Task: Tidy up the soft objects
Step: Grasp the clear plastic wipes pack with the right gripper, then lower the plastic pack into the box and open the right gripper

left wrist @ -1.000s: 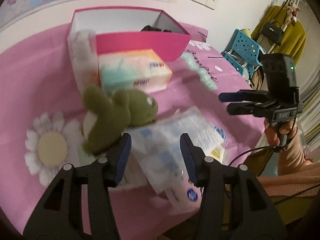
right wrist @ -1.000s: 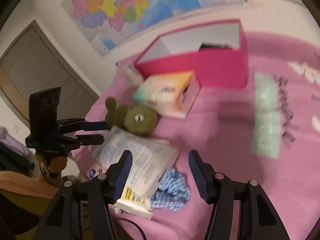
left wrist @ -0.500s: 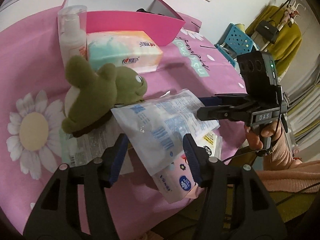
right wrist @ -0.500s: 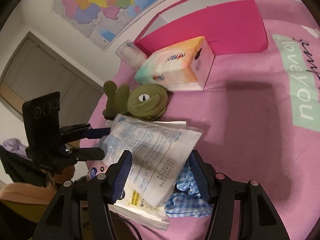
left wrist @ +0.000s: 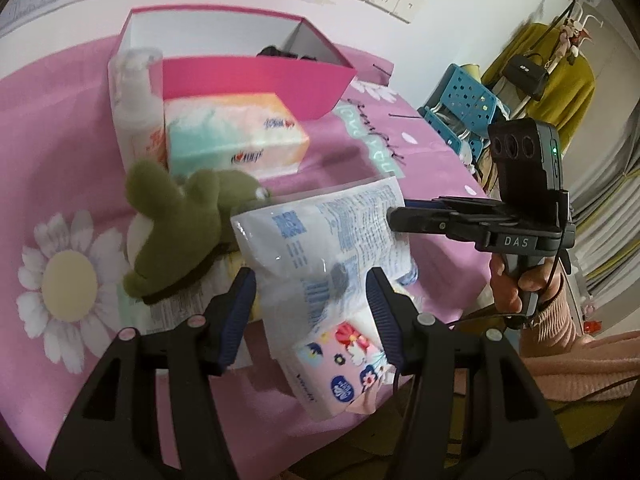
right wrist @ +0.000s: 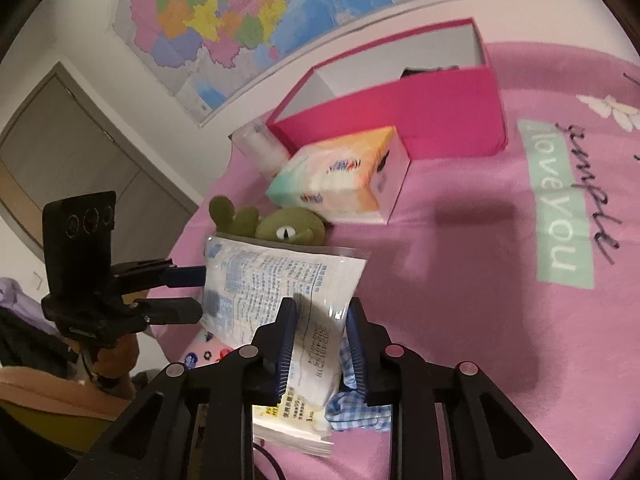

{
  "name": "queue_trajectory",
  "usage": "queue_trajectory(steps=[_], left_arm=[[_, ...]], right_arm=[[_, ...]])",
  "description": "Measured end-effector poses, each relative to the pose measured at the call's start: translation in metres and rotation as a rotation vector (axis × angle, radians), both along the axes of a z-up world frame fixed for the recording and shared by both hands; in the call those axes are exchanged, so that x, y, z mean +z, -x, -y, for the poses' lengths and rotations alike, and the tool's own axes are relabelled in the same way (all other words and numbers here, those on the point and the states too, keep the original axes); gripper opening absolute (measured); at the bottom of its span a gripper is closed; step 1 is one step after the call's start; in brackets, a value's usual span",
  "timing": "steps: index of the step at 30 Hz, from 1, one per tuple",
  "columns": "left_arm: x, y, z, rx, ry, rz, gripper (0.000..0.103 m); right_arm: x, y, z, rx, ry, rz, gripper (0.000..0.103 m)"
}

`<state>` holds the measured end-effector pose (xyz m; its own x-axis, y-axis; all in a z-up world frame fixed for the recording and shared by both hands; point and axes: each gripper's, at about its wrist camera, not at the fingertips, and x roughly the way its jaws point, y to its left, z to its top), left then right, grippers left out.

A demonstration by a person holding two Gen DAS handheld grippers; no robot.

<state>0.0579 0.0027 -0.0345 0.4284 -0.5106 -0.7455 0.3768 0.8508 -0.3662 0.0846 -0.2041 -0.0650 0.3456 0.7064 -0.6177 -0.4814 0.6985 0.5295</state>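
Note:
My right gripper (right wrist: 320, 332) is shut on a clear packet of white wipes (right wrist: 276, 284) and holds it lifted above the pink tablecloth; it also shows in the left wrist view (left wrist: 332, 240), held at its right edge by the right gripper (left wrist: 394, 216). My left gripper (left wrist: 312, 304) is open, its jaws on either side of the packet's lower end without touching. A green plush toy (left wrist: 176, 224) lies just behind the packet. A small floral tissue pack (left wrist: 344, 360) lies under it. A blue checked cloth (right wrist: 360, 404) lies below my right fingers.
An open pink box (left wrist: 256, 80) with a dark item inside stands at the back. A tissue pack (left wrist: 232, 136) and a white bottle (left wrist: 138, 100) stand before it. A yellow-labelled pack (right wrist: 292, 424) lies at the table's near edge. Blue chairs (left wrist: 460, 108) stand to the right.
My right gripper has closed on the wipes packet and lifted it off the pile. My left gripper stayed open and drew slightly back.

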Motion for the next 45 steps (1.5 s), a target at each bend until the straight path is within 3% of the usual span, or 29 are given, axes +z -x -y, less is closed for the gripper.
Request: queue_trajectory(steps=[11, 16, 24, 31, 45], left_arm=[[0.044, -0.028, 0.013, 0.0, -0.019, 0.105, 0.058], [0.07, -0.052, 0.017, 0.015, -0.048, 0.179, 0.058], [0.095, -0.103, 0.001, 0.095, -0.093, 0.214, 0.058], [0.092, -0.154, -0.02, 0.17, -0.145, 0.172, 0.058], [0.042, -0.229, -0.055, 0.254, -0.208, -0.001, 0.058]], right_arm=[[0.062, -0.009, 0.01, -0.055, 0.019, 0.137, 0.019], [0.095, -0.034, 0.009, -0.071, 0.022, 0.209, 0.019], [0.124, -0.086, -0.012, -0.072, -0.003, 0.259, 0.019], [0.116, -0.143, -0.038, -0.076, -0.032, 0.213, 0.019], [0.052, -0.213, -0.084, -0.087, 0.049, 0.032, 0.021]])
